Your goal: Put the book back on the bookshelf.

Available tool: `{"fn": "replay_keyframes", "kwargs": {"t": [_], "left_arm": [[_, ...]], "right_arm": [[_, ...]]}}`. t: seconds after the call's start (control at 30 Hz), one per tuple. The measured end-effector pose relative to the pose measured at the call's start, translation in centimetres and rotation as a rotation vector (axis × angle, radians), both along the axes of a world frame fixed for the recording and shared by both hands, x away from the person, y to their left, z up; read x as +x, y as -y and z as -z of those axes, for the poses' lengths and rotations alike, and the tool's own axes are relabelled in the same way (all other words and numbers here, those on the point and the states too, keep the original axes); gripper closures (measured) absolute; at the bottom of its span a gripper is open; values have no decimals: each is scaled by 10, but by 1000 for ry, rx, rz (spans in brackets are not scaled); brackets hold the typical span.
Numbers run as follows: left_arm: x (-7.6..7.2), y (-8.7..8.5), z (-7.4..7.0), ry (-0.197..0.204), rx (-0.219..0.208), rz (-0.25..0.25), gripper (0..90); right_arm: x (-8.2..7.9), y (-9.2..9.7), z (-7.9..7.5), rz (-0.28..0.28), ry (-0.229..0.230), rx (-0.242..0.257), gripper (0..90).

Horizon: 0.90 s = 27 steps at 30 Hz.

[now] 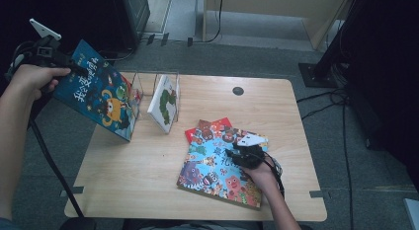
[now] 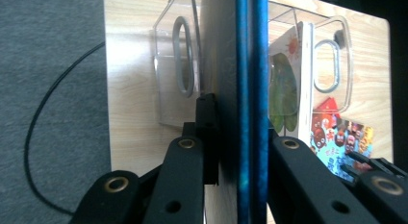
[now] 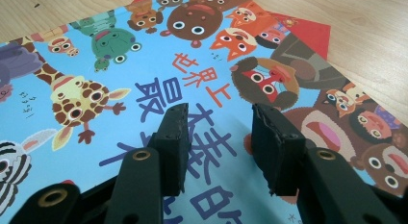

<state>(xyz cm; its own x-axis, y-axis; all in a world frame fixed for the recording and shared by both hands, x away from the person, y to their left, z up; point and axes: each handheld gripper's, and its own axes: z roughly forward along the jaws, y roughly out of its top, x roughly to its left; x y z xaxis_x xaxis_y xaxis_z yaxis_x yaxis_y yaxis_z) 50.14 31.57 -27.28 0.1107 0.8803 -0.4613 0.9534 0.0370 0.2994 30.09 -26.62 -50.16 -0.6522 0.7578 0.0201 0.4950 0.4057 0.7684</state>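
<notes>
High view: the left gripper (image 1: 74, 69) clamps a dark blue book (image 1: 101, 94) over the table's (image 1: 148, 175) far left corner, while the right gripper (image 1: 236, 150), jaws parted, rests on the animal book (image 1: 212, 173) near the front edge.

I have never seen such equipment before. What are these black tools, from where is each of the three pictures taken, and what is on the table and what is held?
A person works with two tools: each hand carries a hand-held gripper with two black jaws. The high view looks down from above the person's side. The other two pictures come from cameras riding on each tool.

The left hand-held gripper is shut on a dark blue picture book, held above the left edge of the light wooden table. Its camera looks along the book's edge toward a clear plastic book rack, where a white picture book already stands.

The right hand-held gripper is open, above a light blue animal picture book lying flat on a red book.
</notes>
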Motion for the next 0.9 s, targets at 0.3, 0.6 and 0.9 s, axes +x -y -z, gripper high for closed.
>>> {"fn": "replay_keyframes", "kwargs": {"t": [0.3, 0.6, 0.9], "left_arm": [[-4, 0, 2, 13, -30, 31, 696], [-19, -2, 4, 22, -53, 27, 579], [-48, -9, -2, 45, -43, 45, 545]], "right_arm": [[-4, 1, 0, 8, 0, 5, 579], [-4, 2, 0, 8, -4, 7, 579], [0, 9, -2, -2, -48, 37, 600]]}}
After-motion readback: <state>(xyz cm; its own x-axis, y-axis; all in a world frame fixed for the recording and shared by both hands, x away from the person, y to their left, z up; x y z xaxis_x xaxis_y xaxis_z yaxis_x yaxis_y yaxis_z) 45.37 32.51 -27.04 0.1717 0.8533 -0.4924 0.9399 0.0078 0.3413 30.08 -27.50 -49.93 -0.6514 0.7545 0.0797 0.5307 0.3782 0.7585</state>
